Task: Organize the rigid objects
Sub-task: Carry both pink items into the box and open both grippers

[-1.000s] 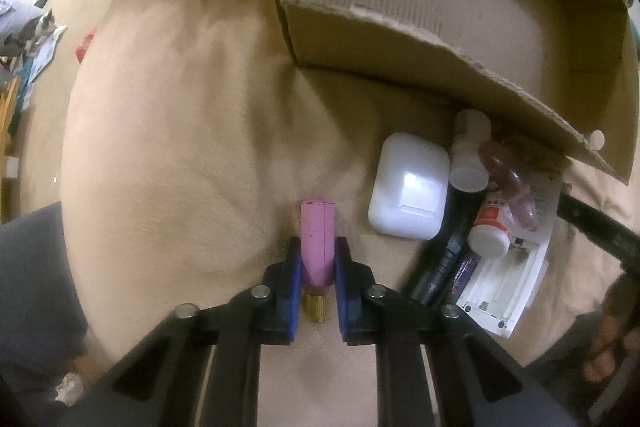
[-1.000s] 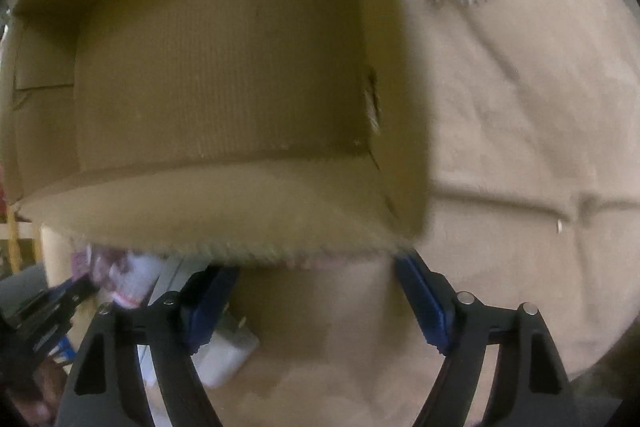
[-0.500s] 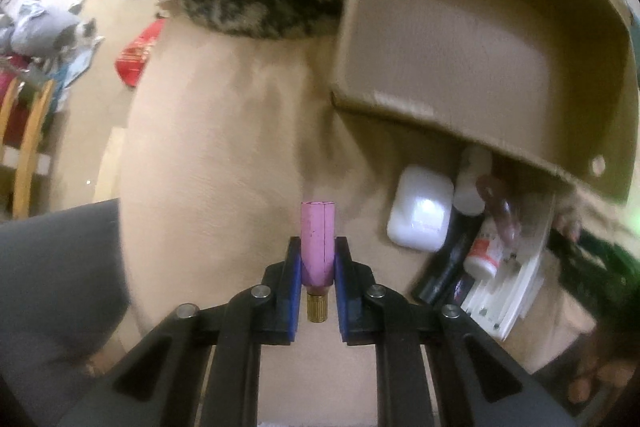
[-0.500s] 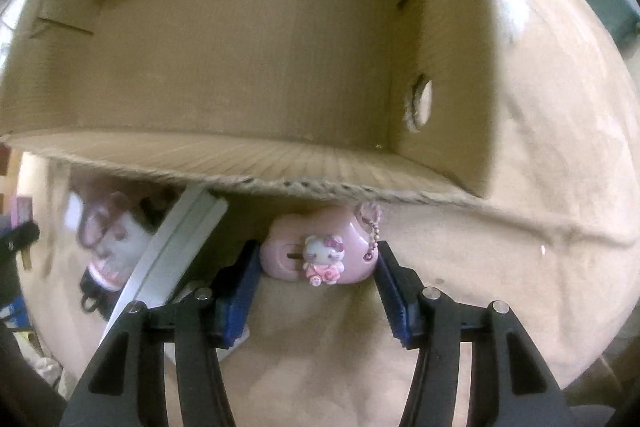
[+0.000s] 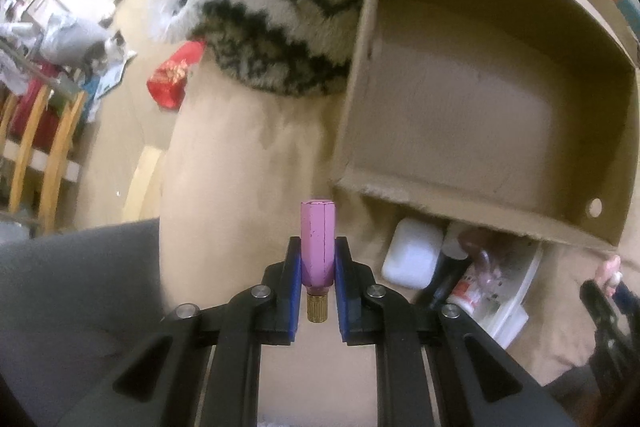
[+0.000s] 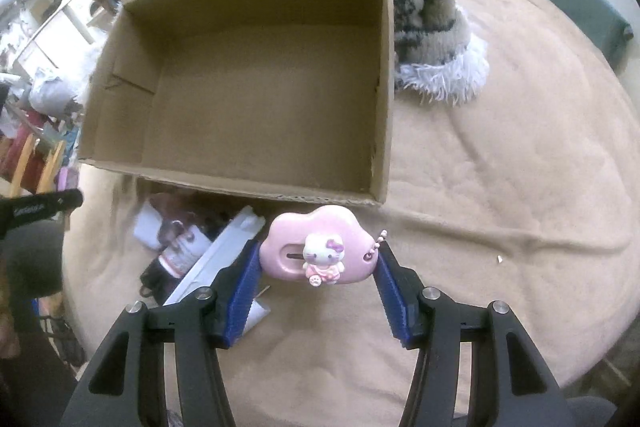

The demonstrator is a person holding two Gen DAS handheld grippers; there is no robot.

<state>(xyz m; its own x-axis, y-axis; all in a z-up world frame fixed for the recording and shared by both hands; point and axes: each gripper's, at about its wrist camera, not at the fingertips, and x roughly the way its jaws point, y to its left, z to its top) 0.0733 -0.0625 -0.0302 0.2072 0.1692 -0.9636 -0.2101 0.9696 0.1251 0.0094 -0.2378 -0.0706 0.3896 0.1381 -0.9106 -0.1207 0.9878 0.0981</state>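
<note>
My left gripper (image 5: 317,255) is shut on a pink tube with a brass end (image 5: 317,247), held above the beige blanket, left of the open cardboard box (image 5: 472,131). My right gripper (image 6: 316,259) is shut on a pink cloud-shaped Hello Kitty case (image 6: 314,247) and holds it just before the near wall of the empty box (image 6: 260,75). A white case (image 5: 412,259), a small white bottle (image 5: 466,297), a black item and a white flat pack (image 6: 216,255) lie by the box's near wall.
A furry grey-and-black pillow (image 5: 280,15) lies beside the box, also in the right wrist view (image 6: 432,27). The beige blanket (image 6: 520,187) spreads to the right. A red bag (image 5: 172,79) and wooden chairs (image 5: 40,147) stand on the floor at left.
Both grippers have risen and pulled back from the box, so its inside now shows. The right gripper has closed on the pink Hello Kitty case and lifted it.
</note>
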